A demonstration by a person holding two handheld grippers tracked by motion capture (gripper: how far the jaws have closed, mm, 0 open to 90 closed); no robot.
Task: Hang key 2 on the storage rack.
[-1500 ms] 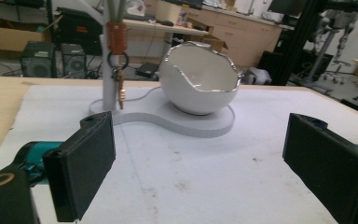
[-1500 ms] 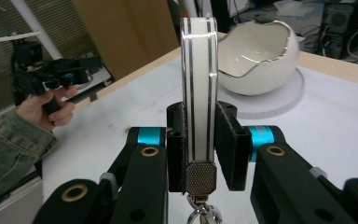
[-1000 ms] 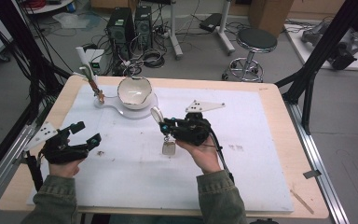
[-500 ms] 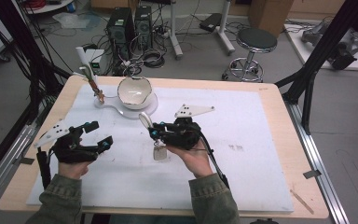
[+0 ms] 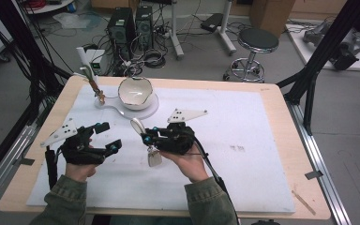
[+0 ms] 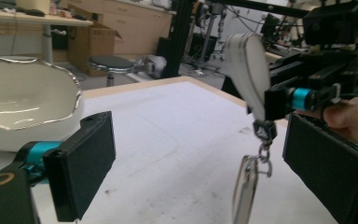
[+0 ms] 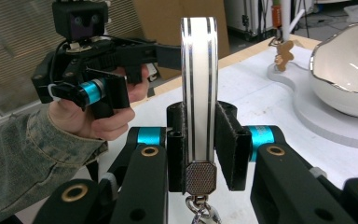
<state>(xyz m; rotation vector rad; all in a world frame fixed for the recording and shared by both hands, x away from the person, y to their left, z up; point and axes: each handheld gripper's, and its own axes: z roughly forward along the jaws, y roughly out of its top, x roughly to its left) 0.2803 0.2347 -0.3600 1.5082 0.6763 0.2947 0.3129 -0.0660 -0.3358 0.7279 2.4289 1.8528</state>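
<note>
Right gripper [image 5: 146, 137] clamps the upright shoehorn [image 7: 198, 100]; left gripper [image 5: 107, 137], wide open, sits just beside it.

A rectangular table of light wood [image 5: 288, 154] is covered almost fully by a white sheet [image 5: 243, 154]. At the far left part of the sheet, a flat white base plate [image 5: 146, 109] is laid, and a glossy white bowl with a silver rim [image 5: 134, 91] is placed on it. Beside it, what seems a small brown figure [image 5: 97, 90] is stood upright.
</note>
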